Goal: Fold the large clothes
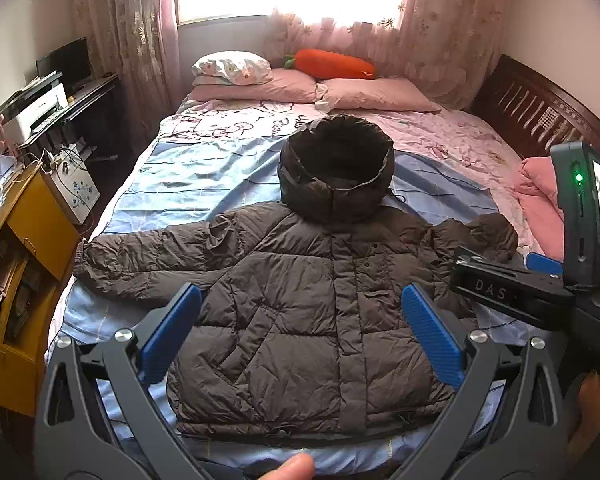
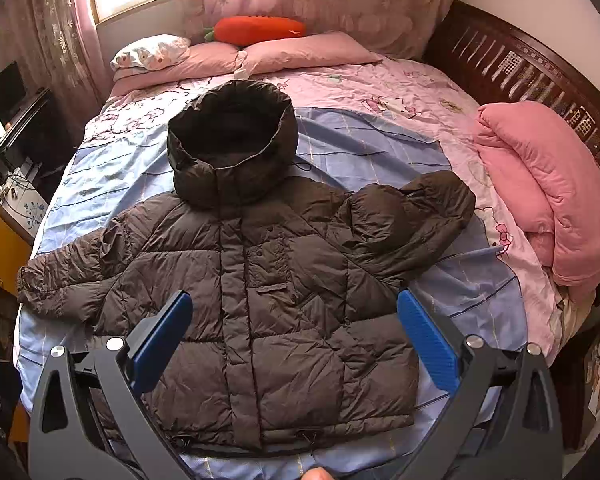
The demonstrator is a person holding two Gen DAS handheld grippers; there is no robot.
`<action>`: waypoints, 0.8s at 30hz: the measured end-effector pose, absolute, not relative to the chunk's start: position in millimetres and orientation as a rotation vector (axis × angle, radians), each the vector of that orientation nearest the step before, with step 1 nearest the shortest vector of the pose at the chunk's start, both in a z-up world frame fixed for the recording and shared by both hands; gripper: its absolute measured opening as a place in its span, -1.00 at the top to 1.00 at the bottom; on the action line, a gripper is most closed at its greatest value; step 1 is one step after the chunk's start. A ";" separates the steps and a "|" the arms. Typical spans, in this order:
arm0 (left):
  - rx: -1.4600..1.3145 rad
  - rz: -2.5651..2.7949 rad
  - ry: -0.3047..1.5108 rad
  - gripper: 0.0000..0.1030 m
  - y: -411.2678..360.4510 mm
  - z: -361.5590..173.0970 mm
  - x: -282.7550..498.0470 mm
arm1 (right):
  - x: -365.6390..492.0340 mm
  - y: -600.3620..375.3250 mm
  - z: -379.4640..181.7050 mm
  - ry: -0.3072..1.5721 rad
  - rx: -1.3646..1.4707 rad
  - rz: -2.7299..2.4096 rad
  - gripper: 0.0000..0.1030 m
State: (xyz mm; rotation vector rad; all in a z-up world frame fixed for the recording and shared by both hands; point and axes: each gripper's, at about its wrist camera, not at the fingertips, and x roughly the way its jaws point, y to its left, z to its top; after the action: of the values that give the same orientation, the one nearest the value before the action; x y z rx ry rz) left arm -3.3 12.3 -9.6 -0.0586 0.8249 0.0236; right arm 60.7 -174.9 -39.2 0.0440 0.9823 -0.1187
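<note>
Daylight through the pink floral curtains (image 1: 120,20) falls on a bed (image 2: 360,144) with a pink-and-blue cartoon-print sheet, where script lettering near the pillows is too small to read. Straight ahead of both grippers, a dark brown hooded puffer jacket (image 1: 312,312) lies front-up on the sheet, hood (image 2: 232,148) toward the pillows, hem nearest the grippers. Its sleeve (image 1: 140,260) ahead-left stretches out flat; the one ahead-right (image 2: 412,216) is bunched back on itself.

The left gripper (image 1: 302,312) hangs above the jacket's lower half, blue pads (image 1: 172,332) spread wide, nothing between them. The right gripper (image 2: 294,320) is likewise spread apart and empty over the jacket. In the left wrist view, the right gripper's body carries the letters "DAS" (image 1: 490,290), with a green light and small screen beside it.

Beyond the hood lie pink pillows (image 2: 308,52) and an orange carrot-shaped cushion (image 1: 334,64). Far right of the right gripper sits a folded pink quilt (image 2: 548,188) against a dark wooden headboard (image 2: 520,60).
</note>
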 end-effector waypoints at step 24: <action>-0.052 0.030 0.826 -0.96 10.9 -7.5 -3.1 | 62.0 -172.1 -40.5 0.986 0.046 -0.115 -0.97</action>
State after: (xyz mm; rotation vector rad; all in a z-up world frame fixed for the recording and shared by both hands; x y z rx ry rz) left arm -3.1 10.9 -7.5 -0.0522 0.8261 0.0295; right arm 62.0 -172.1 -40.5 0.0463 0.9858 -0.1152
